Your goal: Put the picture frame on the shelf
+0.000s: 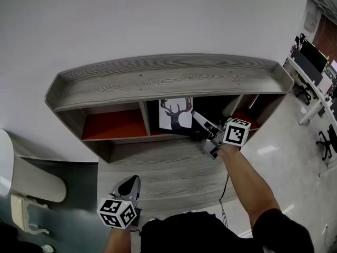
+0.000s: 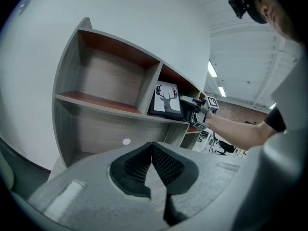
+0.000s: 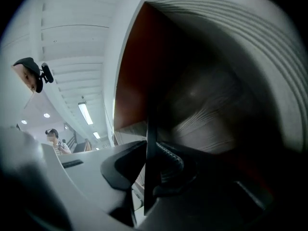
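Note:
The picture frame [image 1: 176, 114], black-edged with a deer silhouette on white, stands upright in the middle compartment of the grey wooden shelf [image 1: 158, 78]. My right gripper [image 1: 199, 126] reaches into that compartment and is shut on the picture frame's right edge; in the right gripper view the frame's thin dark edge [image 3: 150, 148] runs between the jaws. The left gripper view shows the picture frame [image 2: 167, 100] and the right gripper [image 2: 192, 110] from the side. My left gripper [image 1: 129, 186] hangs low by the person's body, shut and with nothing in it.
The shelf has red-brown boards: a left compartment [image 1: 113, 125] with nothing in it and a right one [image 1: 247, 117] partly behind the arm. A lower grey ledge [image 1: 158, 167] juts out in front. A white fixture [image 1: 21, 178] stands left; office chairs [image 1: 326, 141] are far right.

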